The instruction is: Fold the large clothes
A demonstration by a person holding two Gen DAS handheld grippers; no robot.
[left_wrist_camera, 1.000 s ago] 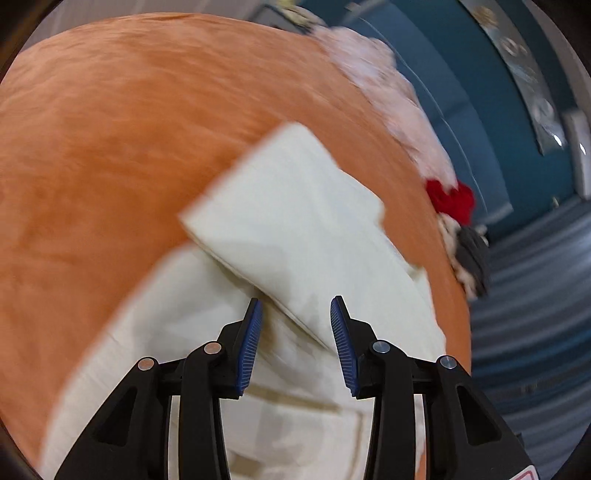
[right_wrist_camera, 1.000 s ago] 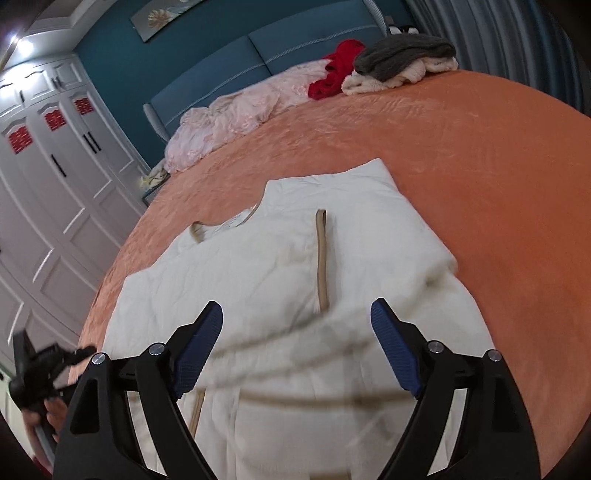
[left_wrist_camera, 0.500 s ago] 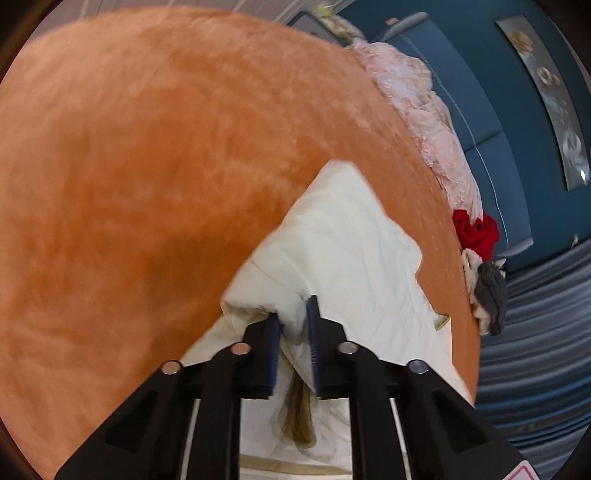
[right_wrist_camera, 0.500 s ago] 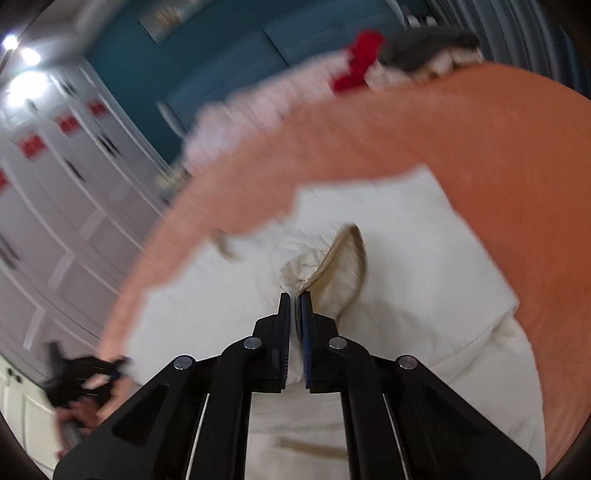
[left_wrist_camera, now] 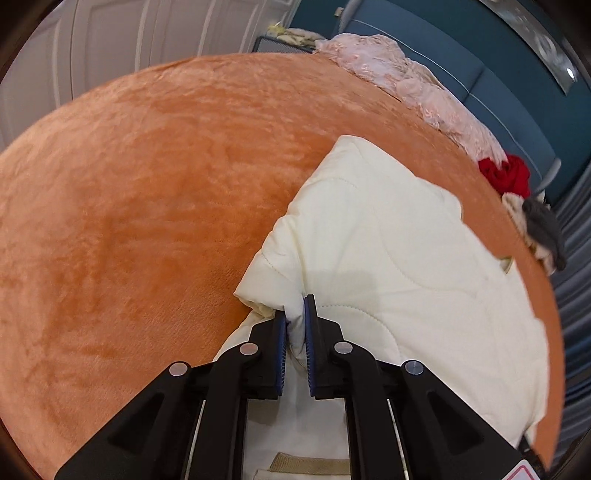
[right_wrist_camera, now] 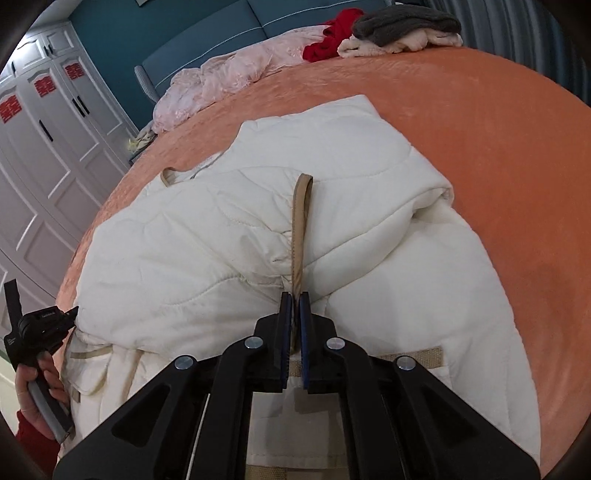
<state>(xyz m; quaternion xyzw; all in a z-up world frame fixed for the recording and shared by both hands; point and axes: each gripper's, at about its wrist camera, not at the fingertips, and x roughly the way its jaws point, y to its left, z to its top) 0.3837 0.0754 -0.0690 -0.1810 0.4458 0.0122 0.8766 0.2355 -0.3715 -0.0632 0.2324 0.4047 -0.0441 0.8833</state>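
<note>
A cream quilted jacket (left_wrist_camera: 388,236) with tan trim lies partly folded on the orange bedspread (left_wrist_camera: 129,203). My left gripper (left_wrist_camera: 295,308) is shut on a bunched fold at the jacket's left edge. In the right wrist view the jacket (right_wrist_camera: 240,240) fills the middle. My right gripper (right_wrist_camera: 295,301) is shut on the jacket's tan trim strip (right_wrist_camera: 300,221), near the garment's centre. The left gripper (right_wrist_camera: 40,328) also shows at the left edge of that view, held in a hand and touching the jacket's side.
A pink blanket (right_wrist_camera: 221,77), a red garment (right_wrist_camera: 332,29) and a grey and cream clothes pile (right_wrist_camera: 402,26) lie along the far edge by the blue headboard (right_wrist_camera: 207,29). White wardrobe doors (right_wrist_camera: 48,122) stand to the left. Bare orange bedspread (right_wrist_camera: 509,147) lies right of the jacket.
Both grippers closed: the left on the jacket's left edge, the right on the tan trim. The held fabric has bunched and pulled up from the flat jacket.
</note>
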